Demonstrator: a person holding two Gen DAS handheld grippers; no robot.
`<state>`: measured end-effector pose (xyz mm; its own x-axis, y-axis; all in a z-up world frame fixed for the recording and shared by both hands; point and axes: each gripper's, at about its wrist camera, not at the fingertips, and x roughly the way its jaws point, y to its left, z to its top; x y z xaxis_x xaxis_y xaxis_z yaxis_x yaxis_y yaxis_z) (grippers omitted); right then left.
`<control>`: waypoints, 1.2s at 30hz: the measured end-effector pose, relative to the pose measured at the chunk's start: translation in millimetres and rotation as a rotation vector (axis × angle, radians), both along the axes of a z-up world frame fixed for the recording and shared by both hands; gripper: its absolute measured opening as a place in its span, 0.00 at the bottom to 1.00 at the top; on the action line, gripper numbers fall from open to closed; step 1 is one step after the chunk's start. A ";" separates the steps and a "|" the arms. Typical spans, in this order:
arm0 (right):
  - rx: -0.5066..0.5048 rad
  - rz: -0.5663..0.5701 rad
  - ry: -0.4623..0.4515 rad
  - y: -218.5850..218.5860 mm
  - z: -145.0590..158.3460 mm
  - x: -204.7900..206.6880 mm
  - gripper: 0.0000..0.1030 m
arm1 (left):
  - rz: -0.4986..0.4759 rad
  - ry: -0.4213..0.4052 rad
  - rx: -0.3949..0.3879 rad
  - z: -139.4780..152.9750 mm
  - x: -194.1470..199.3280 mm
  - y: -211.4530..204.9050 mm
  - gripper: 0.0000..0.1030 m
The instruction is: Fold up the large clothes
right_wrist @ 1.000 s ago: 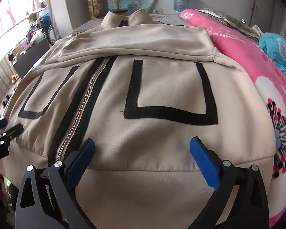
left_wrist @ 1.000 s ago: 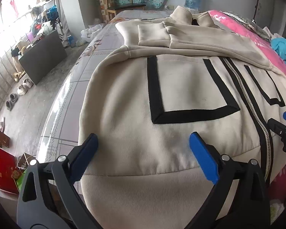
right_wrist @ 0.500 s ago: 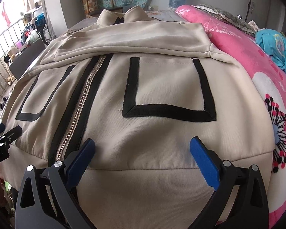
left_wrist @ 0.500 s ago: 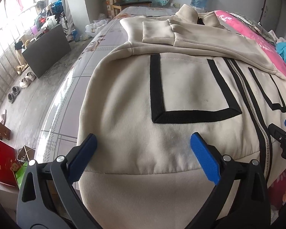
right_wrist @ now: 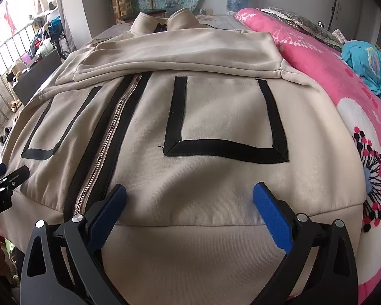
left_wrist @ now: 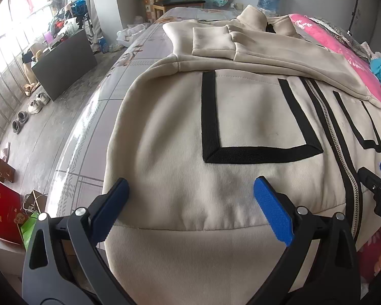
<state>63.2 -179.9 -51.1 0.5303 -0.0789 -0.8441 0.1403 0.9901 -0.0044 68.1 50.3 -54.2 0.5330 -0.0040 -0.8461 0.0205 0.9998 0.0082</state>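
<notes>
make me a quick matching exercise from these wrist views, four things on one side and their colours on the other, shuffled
Things:
1. jacket
2. blanket
3. pocket trim
4. gripper pads

Colours:
A. black
B. blue
C. beige
D. pink with flowers

Pairs: 1-C, 2-D, 3-A, 4-B
</notes>
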 end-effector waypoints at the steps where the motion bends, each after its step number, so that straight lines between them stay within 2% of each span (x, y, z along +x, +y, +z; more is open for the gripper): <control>1: 0.001 0.001 0.000 -0.1 0.0 -0.1 0.94 | 0.000 0.000 0.000 -0.1 -0.1 0.0 0.92; 11: 0.009 0.029 0.017 0.8 6.7 0.6 0.94 | 0.000 0.000 0.000 0.2 -0.1 0.1 0.92; 16: 0.000 0.149 -0.035 24.7 22.9 -9.2 0.94 | 0.000 0.002 0.000 0.1 -0.2 -0.1 0.92; 21: -0.010 0.230 -0.037 46.8 26.1 -11.1 0.94 | 0.000 0.004 0.000 0.0 -0.2 -0.2 0.92; 36: 0.008 0.238 0.009 59.1 8.6 -6.7 0.94 | 0.000 0.006 -0.001 0.2 -0.4 0.1 0.92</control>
